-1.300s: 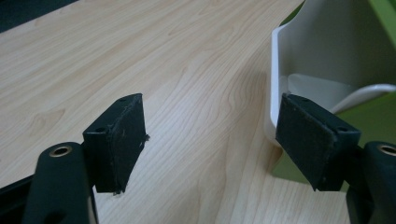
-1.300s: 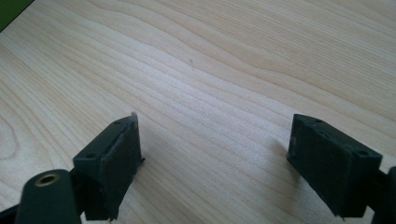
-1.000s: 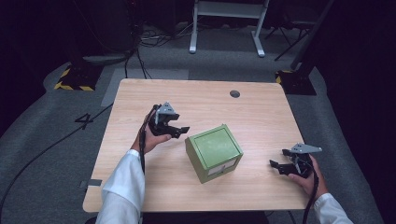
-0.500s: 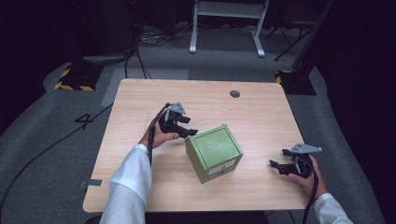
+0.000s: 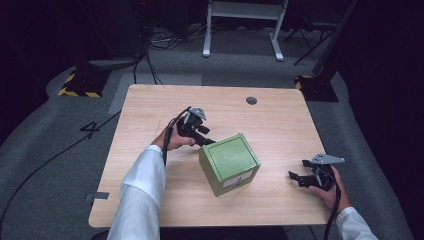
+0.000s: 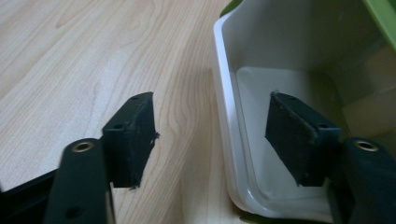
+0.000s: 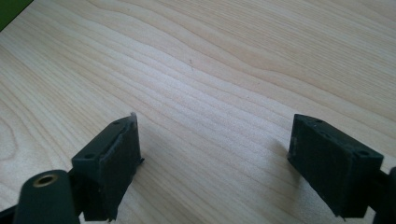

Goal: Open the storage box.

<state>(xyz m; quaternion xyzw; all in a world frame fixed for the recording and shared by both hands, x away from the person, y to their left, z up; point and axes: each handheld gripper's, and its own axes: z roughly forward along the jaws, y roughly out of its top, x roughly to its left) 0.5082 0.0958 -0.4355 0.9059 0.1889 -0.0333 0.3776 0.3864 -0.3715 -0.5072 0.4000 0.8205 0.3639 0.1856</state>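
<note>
A green cube-shaped box (image 5: 230,159) with a white label on its front stands in the middle of the wooden table (image 5: 150,110). My left gripper (image 5: 205,135) is open at the box's back left corner. In the left gripper view the left gripper (image 6: 210,135) straddles the rim of the box's white recessed side (image 6: 280,70), one jaw over the table and the other over the white recess. My right gripper (image 5: 298,179) rests open near the table's right front edge, apart from the box. In the right gripper view the right gripper (image 7: 215,158) holds nothing, over bare wood.
A round dark hole (image 5: 251,100) sits in the table near its far edge. Cables and a white stand base (image 5: 240,30) lie on the grey floor beyond the table. Black-and-yellow marked bases (image 5: 80,85) stand off the far corners.
My left gripper has moved right and slightly toward the box, ending up at its back left corner. The right gripper and the box have stayed put.
</note>
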